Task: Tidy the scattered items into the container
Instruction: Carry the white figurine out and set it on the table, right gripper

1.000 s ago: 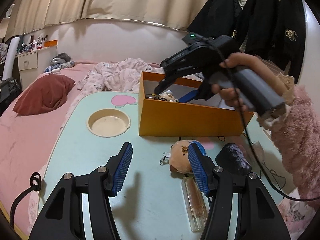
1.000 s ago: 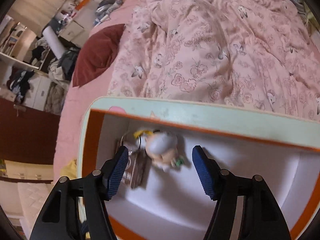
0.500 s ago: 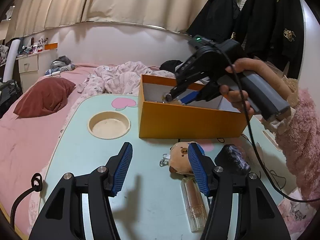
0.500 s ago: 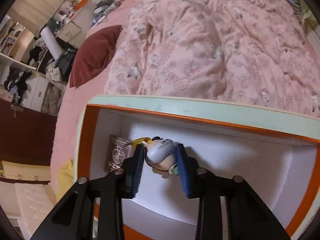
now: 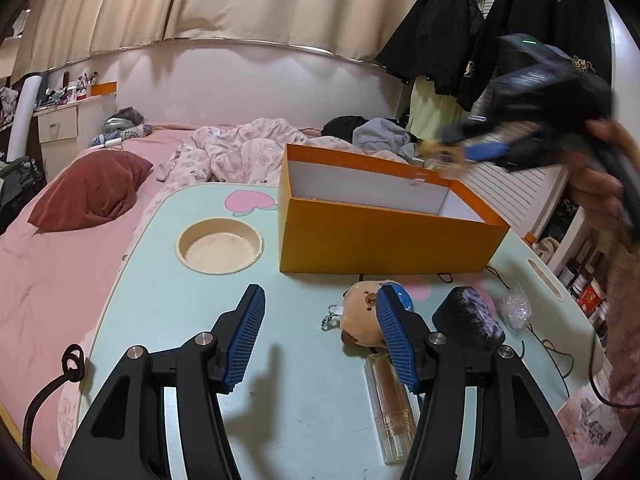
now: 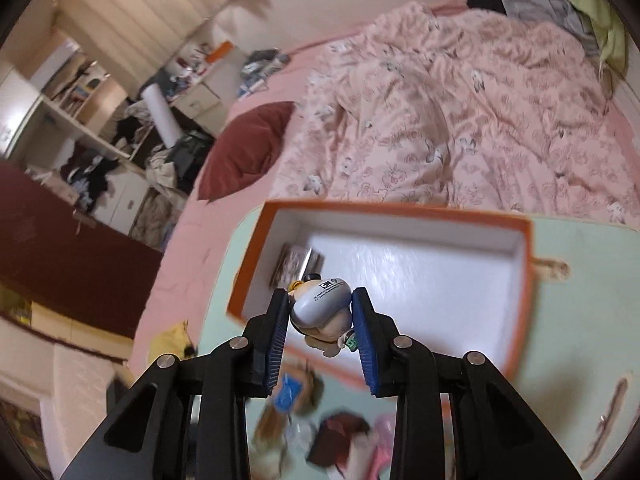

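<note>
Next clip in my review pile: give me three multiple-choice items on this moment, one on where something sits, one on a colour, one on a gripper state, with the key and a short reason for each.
1. Where does the plush toy lie?
A. Inside the box
B. On the table in front of the box
C. On the bed

2. What colour is the outside of the box?
A. Orange
B. Blue
C. Black

3. What is the right gripper doing?
A. Open and empty
B. Shut on a small toy figure
C. Shut on the clear bottle

Key:
1 B, the left wrist view shows it on the table near the box's front wall, beside the clear bottle.
2 A, its outer walls are orange and the inside white.
3 B, the jaws press both sides of the small toy figure, held above the box; the left gripper is open and empty.
</note>
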